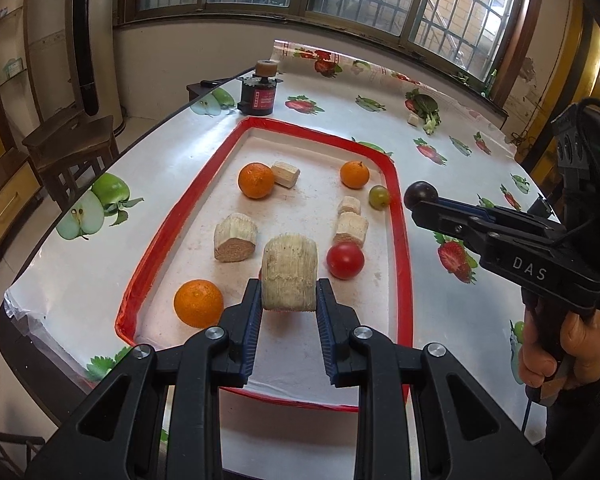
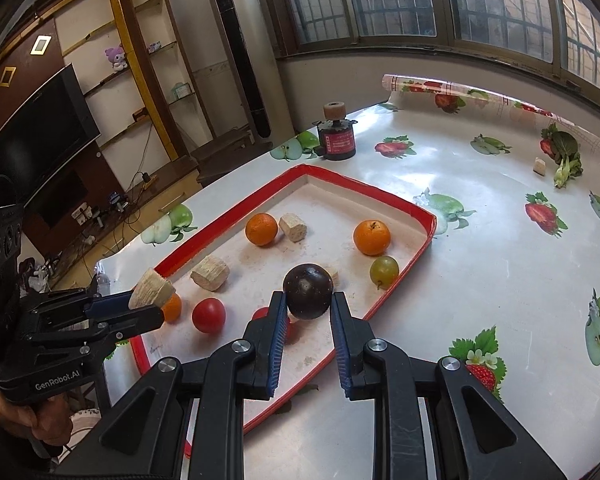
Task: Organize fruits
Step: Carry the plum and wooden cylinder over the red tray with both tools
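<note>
both grippers hold something above the red-rimmed tray

the left gripper (image 1: 289, 300) is clamped on a pale cut wood chunk (image 1: 289, 277), its jaws pressing both sides, above the near end of the tray (image 1: 400, 216); the right gripper (image 2: 309, 306) is clamped on a dark plum (image 2: 308, 291) over the tray's right side. in the tray lie three oranges, one near left (image 1: 198, 303), one far left (image 1: 256, 180), one far right (image 1: 355, 174), a red tomato (image 1: 345, 260), a green grape (image 1: 379, 197) by the right rim, and more wood pieces (image 1: 236, 237). a dark canister (image 1: 259, 96) stands on the fruit-print tablecloth (image 1: 440, 184) beyond the tray
</note>
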### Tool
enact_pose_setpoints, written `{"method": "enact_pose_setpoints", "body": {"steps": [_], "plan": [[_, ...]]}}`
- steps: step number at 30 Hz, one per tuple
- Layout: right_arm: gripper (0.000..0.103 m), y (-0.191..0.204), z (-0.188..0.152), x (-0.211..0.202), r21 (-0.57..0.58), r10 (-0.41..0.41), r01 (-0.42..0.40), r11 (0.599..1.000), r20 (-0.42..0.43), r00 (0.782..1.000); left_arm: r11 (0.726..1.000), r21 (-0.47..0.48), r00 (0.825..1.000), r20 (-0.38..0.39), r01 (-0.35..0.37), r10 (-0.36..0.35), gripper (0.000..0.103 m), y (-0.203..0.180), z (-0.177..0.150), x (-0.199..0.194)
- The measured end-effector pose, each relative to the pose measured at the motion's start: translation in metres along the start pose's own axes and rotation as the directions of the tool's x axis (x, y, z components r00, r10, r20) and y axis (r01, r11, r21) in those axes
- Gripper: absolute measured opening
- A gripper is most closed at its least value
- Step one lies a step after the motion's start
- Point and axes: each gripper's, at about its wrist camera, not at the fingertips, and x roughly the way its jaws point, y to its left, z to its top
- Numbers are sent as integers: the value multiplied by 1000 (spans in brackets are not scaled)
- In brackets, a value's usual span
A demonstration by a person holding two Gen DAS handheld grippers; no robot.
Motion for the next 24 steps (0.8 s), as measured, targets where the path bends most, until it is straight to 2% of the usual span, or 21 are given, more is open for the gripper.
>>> {"method": "enact_pose_setpoints", "body": {"steps": [12, 24], "plan": [[22, 5, -3, 22, -5, 17, -17, 1000, -32, 999, 999, 26, 997, -66, 45, -43, 24, -21, -19, 16], [24, 8, -8, 37, -20, 15, -16, 1000, -64, 998, 999, 20, 994, -98, 43, -41, 24, -21, -23, 29]]}}
